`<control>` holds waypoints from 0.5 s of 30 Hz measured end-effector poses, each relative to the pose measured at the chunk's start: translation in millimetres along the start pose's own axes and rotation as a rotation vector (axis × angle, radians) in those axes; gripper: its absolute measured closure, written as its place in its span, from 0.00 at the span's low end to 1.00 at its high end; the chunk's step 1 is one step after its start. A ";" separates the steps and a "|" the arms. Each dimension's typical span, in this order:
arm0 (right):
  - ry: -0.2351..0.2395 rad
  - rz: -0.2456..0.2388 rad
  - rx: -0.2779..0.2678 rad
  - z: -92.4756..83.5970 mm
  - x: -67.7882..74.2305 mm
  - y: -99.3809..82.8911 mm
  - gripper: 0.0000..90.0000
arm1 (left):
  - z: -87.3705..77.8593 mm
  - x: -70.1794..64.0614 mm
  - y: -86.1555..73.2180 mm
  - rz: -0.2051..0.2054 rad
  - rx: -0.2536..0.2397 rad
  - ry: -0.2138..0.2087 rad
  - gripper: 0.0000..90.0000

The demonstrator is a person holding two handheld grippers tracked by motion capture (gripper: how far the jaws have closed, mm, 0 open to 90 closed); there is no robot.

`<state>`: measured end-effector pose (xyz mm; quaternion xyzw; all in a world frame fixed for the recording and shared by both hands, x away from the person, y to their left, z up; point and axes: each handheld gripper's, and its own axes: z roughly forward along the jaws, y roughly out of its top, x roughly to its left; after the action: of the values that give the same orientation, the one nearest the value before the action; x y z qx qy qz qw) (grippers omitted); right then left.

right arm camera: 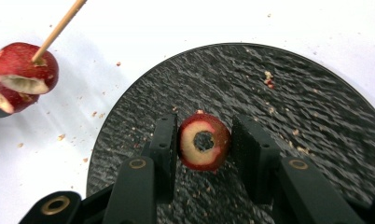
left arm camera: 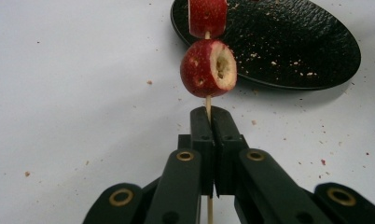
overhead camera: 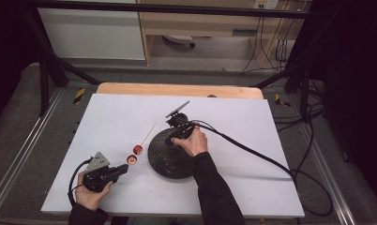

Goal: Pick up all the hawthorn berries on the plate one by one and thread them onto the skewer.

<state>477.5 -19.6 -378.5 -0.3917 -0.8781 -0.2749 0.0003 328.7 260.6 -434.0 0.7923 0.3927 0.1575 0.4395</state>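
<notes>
A thin wooden skewer (overhead camera: 148,133) lies slanted over the white table, with two red fruit pieces (overhead camera: 138,149) threaded on it. My left gripper (left arm camera: 211,116) is shut on the skewer's lower end (left arm camera: 207,103), just below the nearer cored piece (left arm camera: 208,68). My right gripper (right arm camera: 205,122) hangs over the black plate (right arm camera: 279,102), shut on a third red fruit piece (right arm camera: 204,142) with a round hole through its pale cut face. In the high view the right gripper (overhead camera: 170,139) is at the plate's far left rim and the left gripper (overhead camera: 123,169) is at the table's front left.
Crumbs and red specks are scattered on the black plate (overhead camera: 164,161) and on the white tabletop (overhead camera: 252,131) around it. The right gripper's cable (overhead camera: 252,152) trails across the table to the right. A wooden strip (overhead camera: 177,89) borders the far edge.
</notes>
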 end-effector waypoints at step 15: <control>0.086 0.093 -0.192 -26.6 -11.2 -42.7 0.70 | 3.0 -7.3 1.3 0.021 0.002 -0.004 0.98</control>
<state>450.1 -63.3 -378.9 -0.4179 -0.8279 -0.3738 0.0133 326.4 252.9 -434.0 0.7973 0.3836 0.1602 0.4376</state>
